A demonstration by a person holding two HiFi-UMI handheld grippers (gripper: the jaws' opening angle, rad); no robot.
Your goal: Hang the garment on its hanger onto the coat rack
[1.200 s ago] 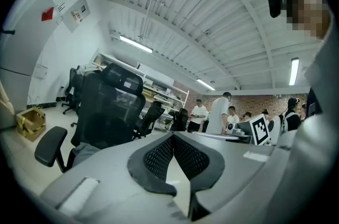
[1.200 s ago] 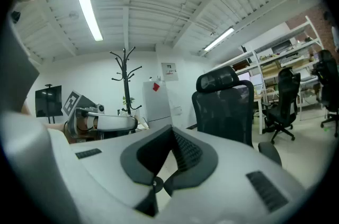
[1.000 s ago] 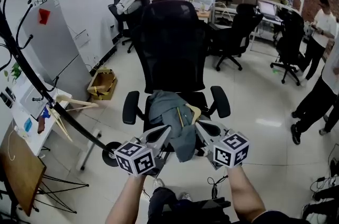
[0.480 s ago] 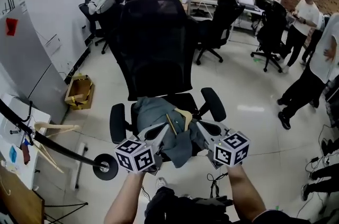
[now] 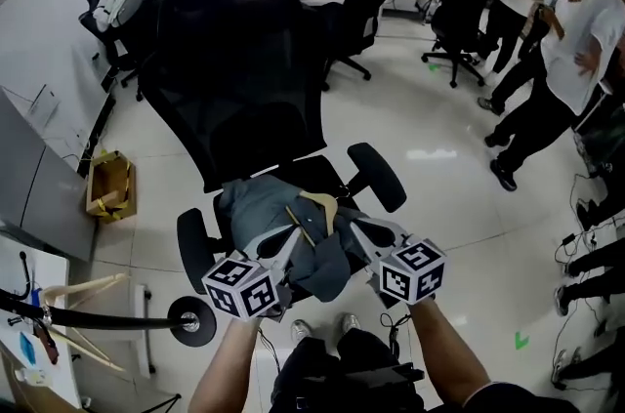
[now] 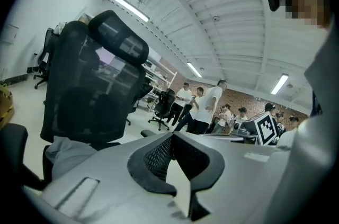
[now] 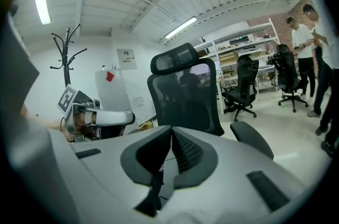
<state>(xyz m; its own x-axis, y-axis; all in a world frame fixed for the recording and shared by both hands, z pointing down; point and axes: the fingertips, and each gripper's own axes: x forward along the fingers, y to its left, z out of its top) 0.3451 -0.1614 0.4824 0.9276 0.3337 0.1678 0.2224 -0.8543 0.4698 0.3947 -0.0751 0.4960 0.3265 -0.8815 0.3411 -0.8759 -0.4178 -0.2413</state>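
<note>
The grey garment (image 5: 259, 211) on its wooden hanger (image 5: 320, 202) lies heaped on the office chair seat (image 5: 317, 171), at 12 o'clock just off both tips, the hanger slanting roughly 11-to-5 and nearer the right hand-held gripper (image 5: 359, 231) — closed and empty, like the left hand-held gripper (image 5: 285, 245) — with the coat rack (image 5: 98, 318) at 8 o'clock and no writing legible

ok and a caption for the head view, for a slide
Left gripper and right gripper, jaws shut, at the grey garment on its hanger, lying on a black chair.

Chair backrest (image 5: 244, 69) ahead; open floor (image 5: 444, 206) rightward
</note>
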